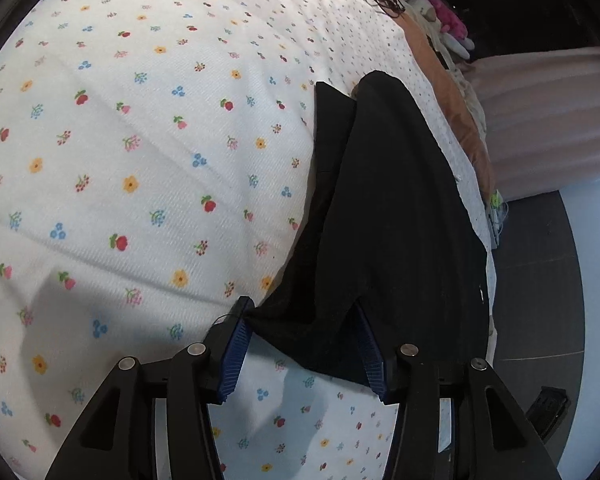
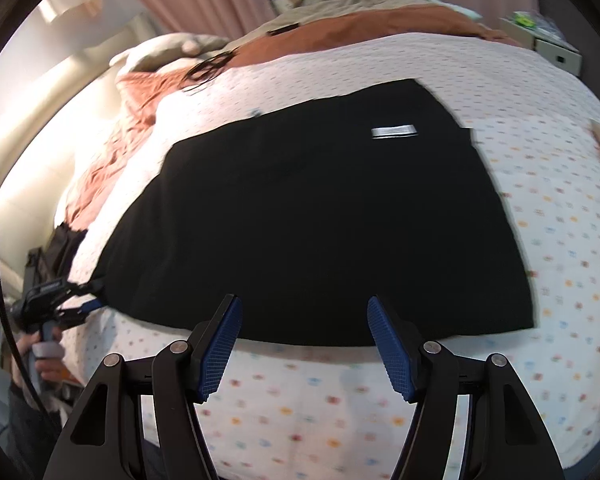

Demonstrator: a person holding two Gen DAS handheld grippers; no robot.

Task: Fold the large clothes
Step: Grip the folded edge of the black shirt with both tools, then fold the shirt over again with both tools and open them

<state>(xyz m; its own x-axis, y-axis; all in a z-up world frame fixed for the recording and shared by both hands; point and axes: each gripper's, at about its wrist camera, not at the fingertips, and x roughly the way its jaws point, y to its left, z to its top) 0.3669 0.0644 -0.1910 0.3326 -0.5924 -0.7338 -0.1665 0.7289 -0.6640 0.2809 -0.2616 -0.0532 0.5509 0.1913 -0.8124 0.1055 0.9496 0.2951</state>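
A large black garment [image 2: 320,220] lies spread flat on a white bed cover with small flowers [image 2: 560,220]; a white label [image 2: 394,131] shows near its far edge. My right gripper [image 2: 304,312] is open and empty, just above the garment's near edge. My left gripper [image 1: 300,320] has its jaws wide apart, with the garment's corner [image 1: 380,220] draped between the blue pads [image 1: 236,344]. The left gripper also shows in the right wrist view [image 2: 88,300], at the garment's left corner.
The floral cover [image 1: 140,140] fills most of the left wrist view. An orange-brown blanket [image 2: 360,28] and beige bedding [image 2: 172,48] lie at the bed's far end. Pink curtains [image 1: 548,112] hang beyond. A dark floor [image 1: 540,280] lies beside the bed.
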